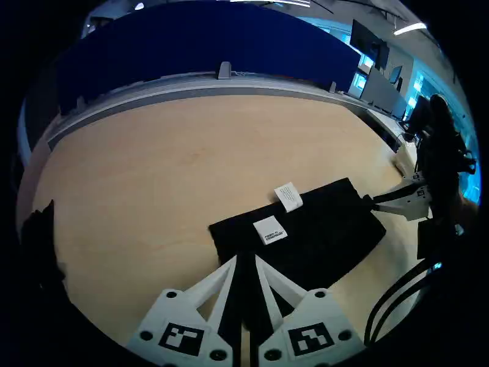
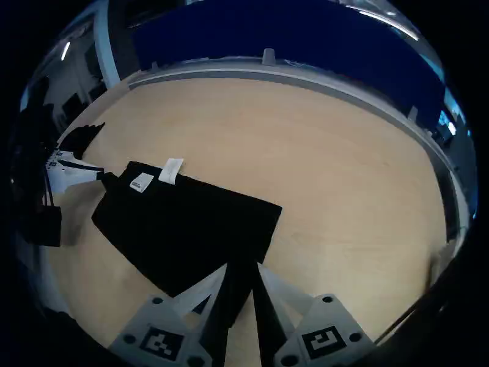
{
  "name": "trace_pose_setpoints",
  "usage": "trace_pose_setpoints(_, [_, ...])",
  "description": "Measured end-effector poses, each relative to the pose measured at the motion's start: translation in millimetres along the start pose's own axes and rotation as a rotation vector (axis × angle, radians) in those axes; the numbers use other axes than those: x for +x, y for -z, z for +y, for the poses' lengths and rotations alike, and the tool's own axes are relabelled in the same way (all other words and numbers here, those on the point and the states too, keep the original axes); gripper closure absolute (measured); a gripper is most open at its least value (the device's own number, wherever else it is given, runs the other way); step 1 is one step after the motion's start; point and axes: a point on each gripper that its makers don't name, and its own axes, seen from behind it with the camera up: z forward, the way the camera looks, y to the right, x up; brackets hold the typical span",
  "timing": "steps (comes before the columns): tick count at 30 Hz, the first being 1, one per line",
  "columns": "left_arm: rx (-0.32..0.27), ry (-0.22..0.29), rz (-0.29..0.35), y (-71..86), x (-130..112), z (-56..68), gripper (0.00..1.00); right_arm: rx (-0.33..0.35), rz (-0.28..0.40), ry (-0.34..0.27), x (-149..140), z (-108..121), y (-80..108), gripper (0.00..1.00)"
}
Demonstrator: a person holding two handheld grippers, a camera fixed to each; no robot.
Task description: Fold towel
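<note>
A black towel (image 1: 305,238) lies flat on the light wooden table (image 1: 171,165), with two white tags (image 1: 288,197) near its far edge. In the left gripper view my left gripper (image 1: 246,260) is shut on the towel's near edge. My right gripper (image 1: 368,199) pinches the towel's right corner. In the right gripper view the towel (image 2: 183,223) spreads out to the left, with its tags (image 2: 171,169) at the far corner. My right gripper (image 2: 241,269) is shut on the near edge there. The left gripper (image 2: 105,177) holds the far left corner.
A blue partition (image 1: 202,43) and a grey rail (image 1: 202,85) run along the table's far edge. A dark object (image 1: 38,244) sits at the table's left side, also visible as a dark object (image 2: 82,137). Office chairs and monitors (image 1: 373,43) stand beyond the right end.
</note>
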Motion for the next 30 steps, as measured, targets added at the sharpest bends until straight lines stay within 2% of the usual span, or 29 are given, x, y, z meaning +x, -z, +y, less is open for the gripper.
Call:
trace_pose_setpoints(17, [0.036,-0.017,0.004,-10.6,12,-14.3,0.93,-0.05,0.042,-0.016,15,13,-12.7,0.73])
trace_pose_setpoints(20, [0.046,-0.014,0.009,-13.4,15,-18.5,0.9,-0.061,0.053,-0.018,20,16,-15.6,0.71])
trace_pose_setpoints(23, [0.06,-0.012,0.014,-15.1,19,-23.2,0.84,-0.076,0.068,-0.021,25,20,-17.1,0.64])
trace_pose_setpoints(27, [0.07,-0.012,0.014,-15.3,23,-26.7,0.51,-0.098,0.096,-0.029,35,24,-15.4,0.49])
trace_pose_setpoints(29, [0.074,-0.015,0.021,-14.2,25,-28.3,0.3,-0.104,0.11,-0.033,39,26,-13.1,0.39])
trace_pose_setpoints(30, [0.077,-0.016,0.024,-13.6,26,-29.4,0.26,-0.106,0.118,-0.035,42,27,-11.8,0.36])
